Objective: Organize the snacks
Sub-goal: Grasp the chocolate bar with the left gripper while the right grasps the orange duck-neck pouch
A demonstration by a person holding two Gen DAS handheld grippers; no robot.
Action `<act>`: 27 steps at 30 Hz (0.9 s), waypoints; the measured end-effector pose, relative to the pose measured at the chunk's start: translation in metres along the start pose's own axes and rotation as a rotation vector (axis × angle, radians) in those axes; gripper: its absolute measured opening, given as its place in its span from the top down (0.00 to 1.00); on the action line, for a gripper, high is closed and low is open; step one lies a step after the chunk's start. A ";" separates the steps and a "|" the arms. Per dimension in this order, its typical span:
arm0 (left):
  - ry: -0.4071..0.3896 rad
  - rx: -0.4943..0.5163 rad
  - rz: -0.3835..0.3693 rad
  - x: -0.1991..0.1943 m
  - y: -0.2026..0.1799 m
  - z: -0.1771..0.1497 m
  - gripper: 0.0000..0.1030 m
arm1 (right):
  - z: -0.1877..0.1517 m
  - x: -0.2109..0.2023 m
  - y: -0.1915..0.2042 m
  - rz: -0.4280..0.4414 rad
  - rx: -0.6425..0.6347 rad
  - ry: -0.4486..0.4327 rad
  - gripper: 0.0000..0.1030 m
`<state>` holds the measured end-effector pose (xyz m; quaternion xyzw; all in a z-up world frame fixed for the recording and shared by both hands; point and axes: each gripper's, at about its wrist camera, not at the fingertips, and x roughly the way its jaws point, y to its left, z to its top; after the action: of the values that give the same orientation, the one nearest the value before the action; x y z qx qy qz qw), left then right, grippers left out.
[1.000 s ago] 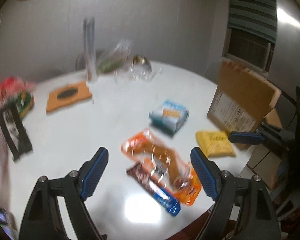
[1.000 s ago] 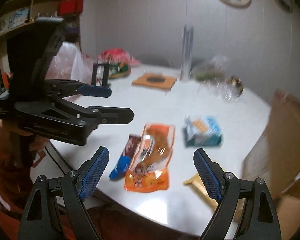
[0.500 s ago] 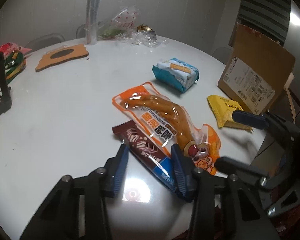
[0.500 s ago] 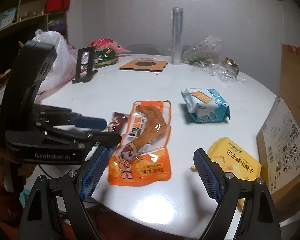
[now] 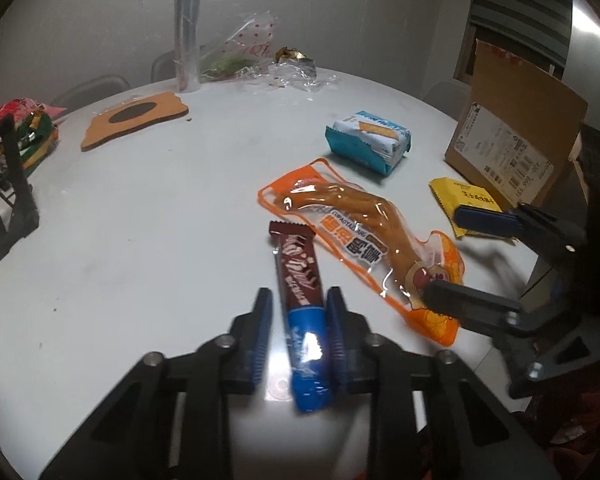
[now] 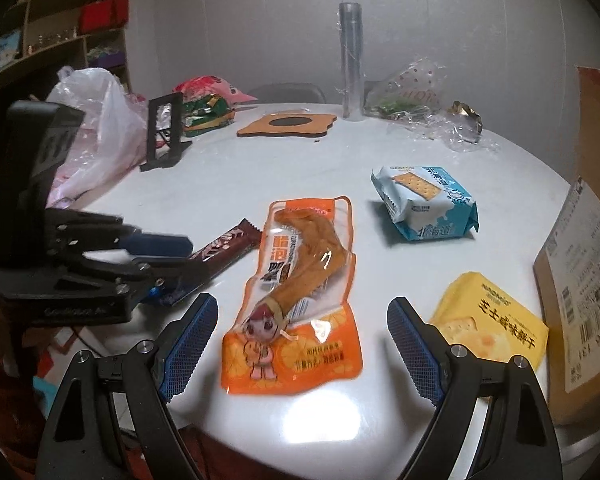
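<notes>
My left gripper (image 5: 298,312) is shut on the blue end of a brown-and-blue chocolate bar (image 5: 300,280) on the white round table (image 5: 140,208); it also shows in the right wrist view (image 6: 224,250). An orange chicken-snack pouch (image 6: 300,292) lies beside the bar. My right gripper (image 6: 302,344) is open and empty, its fingers either side of the pouch's near end. A blue cracker pack (image 6: 424,202) and a yellow cracker pack (image 6: 492,320) lie to the right.
A cardboard box (image 6: 580,280) stands at the table's right edge. At the back are a clear tube (image 6: 351,60), crumpled plastic bags (image 6: 428,112), a cork mat (image 6: 286,125), a black stand (image 6: 164,132) and a plastic bag (image 6: 96,132) at left.
My left gripper has dropped to the table and closed on the chocolate bar. My right gripper has moved in over the orange pouch, still open.
</notes>
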<state>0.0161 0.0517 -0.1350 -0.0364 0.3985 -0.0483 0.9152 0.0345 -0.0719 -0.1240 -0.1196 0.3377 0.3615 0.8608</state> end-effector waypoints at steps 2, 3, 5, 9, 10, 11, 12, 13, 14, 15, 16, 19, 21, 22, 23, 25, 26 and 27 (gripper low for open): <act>-0.006 0.006 0.003 0.001 -0.001 0.000 0.83 | 0.003 0.007 0.002 -0.010 0.005 0.008 0.17; -0.008 0.005 0.001 0.001 0.000 0.000 0.83 | 0.004 0.010 0.003 -0.011 0.007 0.013 0.17; -0.011 -0.003 -0.002 0.002 0.003 0.001 0.83 | 0.005 0.016 0.004 -0.022 0.008 0.027 0.17; -0.028 -0.023 0.018 -0.003 0.013 0.004 0.84 | 0.011 0.028 0.008 -0.046 0.004 0.047 0.17; -0.036 -0.030 0.015 -0.004 0.017 0.005 0.84 | 0.013 0.031 0.009 -0.051 0.003 0.053 0.17; -0.044 -0.036 0.018 -0.006 0.020 0.006 0.84 | 0.014 0.034 0.009 -0.058 0.003 0.057 0.17; -0.050 -0.039 0.021 -0.008 0.022 0.007 0.84 | 0.016 0.037 0.010 -0.067 0.002 0.061 0.17; -0.054 -0.041 0.023 -0.008 0.024 0.008 0.84 | 0.017 0.040 0.011 -0.073 -0.001 0.066 0.17; -0.058 -0.044 0.023 -0.008 0.026 0.009 0.84 | 0.019 0.042 0.013 -0.079 -0.005 0.070 0.17; -0.060 -0.047 0.022 -0.008 0.029 0.009 0.84 | 0.020 0.044 0.013 -0.085 -0.008 0.070 0.17; -0.061 -0.050 0.024 -0.007 0.032 0.010 0.84 | 0.021 0.046 0.015 -0.094 -0.011 0.072 0.17; -0.061 -0.053 0.021 -0.005 0.036 0.012 0.84 | 0.022 0.051 0.016 -0.101 -0.009 0.081 0.19; -0.063 -0.056 0.014 -0.004 0.038 0.012 0.84 | 0.022 0.054 0.016 -0.096 -0.001 0.086 0.25; -0.064 -0.057 0.011 -0.003 0.039 0.013 0.84 | 0.023 0.054 0.015 -0.098 0.007 0.085 0.28; -0.066 -0.057 0.009 -0.003 0.039 0.013 0.84 | 0.023 0.054 0.015 -0.107 0.008 0.087 0.29; -0.069 -0.057 0.005 -0.002 0.040 0.014 0.84 | 0.025 0.056 0.015 -0.113 0.016 0.089 0.36; -0.070 -0.058 0.003 -0.002 0.040 0.014 0.84 | 0.025 0.055 0.015 -0.119 0.015 0.084 0.41; -0.072 -0.059 0.002 -0.002 0.041 0.015 0.84 | 0.026 0.054 0.014 -0.129 0.016 0.074 0.51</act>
<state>0.0285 0.0929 -0.1281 -0.0646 0.3668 -0.0343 0.9274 0.0647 -0.0211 -0.1406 -0.1475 0.3640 0.2980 0.8700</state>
